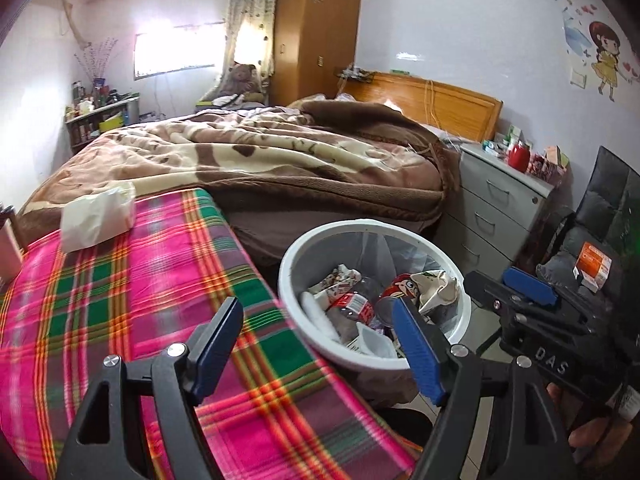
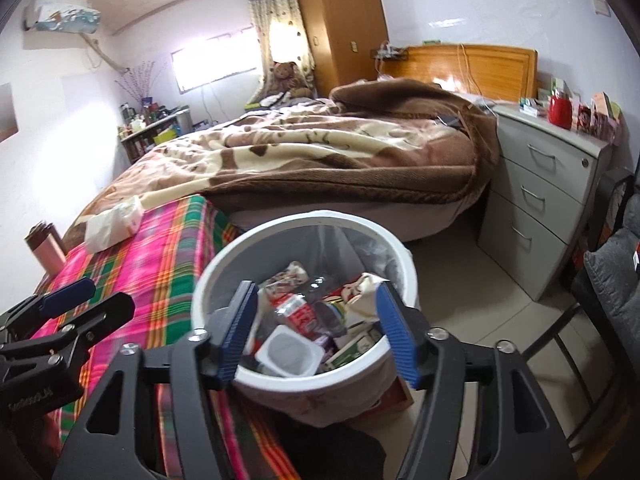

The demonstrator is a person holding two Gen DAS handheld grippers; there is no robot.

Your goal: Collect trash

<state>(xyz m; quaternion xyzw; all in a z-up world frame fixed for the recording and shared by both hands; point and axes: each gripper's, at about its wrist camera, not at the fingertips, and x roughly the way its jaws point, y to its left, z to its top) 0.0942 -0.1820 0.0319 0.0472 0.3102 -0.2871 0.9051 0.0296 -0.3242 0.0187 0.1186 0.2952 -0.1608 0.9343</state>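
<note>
Now, with both the left claw (image 1: 318, 350) and right claw (image 2: 316, 334) wide and empty, approach the crumpled white tissue pack (image 1: 98, 216) squarely before the round white trash bin (image 2: 400, 248).

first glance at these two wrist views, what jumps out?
The white trash bin, already full of wrappers, a clear bottle and a yogurt cup, sits on the floor at the corner of the pink and green plaid cloth. Both the right gripper and left gripper have open, empty jaws. A white crumpled bag lies at the cloth's far end, against the bed with its brown blanket.
</note>
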